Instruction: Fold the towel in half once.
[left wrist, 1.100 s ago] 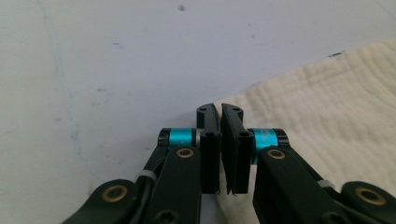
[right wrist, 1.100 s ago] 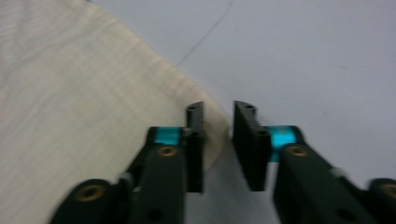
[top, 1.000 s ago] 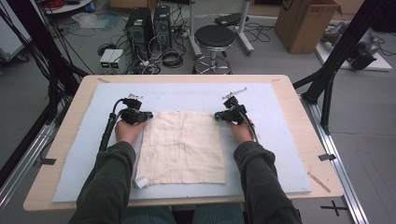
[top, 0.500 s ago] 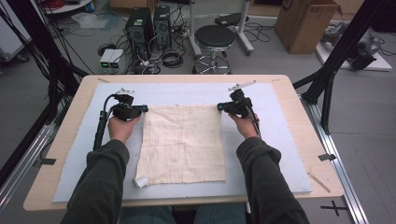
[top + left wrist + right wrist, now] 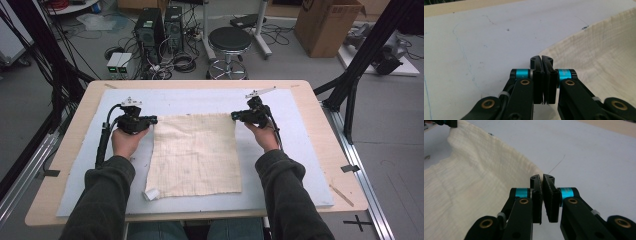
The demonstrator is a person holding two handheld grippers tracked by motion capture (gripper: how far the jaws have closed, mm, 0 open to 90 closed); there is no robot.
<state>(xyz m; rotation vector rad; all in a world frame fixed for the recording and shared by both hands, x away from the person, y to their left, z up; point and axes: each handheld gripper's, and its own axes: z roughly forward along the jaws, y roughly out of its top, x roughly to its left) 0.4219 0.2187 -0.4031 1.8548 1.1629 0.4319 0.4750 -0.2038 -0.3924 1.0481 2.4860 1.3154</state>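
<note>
Since the earlier frame both hands moved outward and away from the person, pulling the cloth (image 5: 196,154) taut along its far edge. Left claw (image 5: 153,120) clamped on the far-left corner, right claw (image 5: 234,116) clamped on the far-right corner. Cloth: cream, crinkled gauze weave, roughly square, flat on the pale blue mat (image 5: 300,130) over the wooden tabletop (image 5: 327,150). Near-left corner folded under.

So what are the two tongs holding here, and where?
The cloth: left tongs pinch its far left corner, right tongs its far right corner.
</note>
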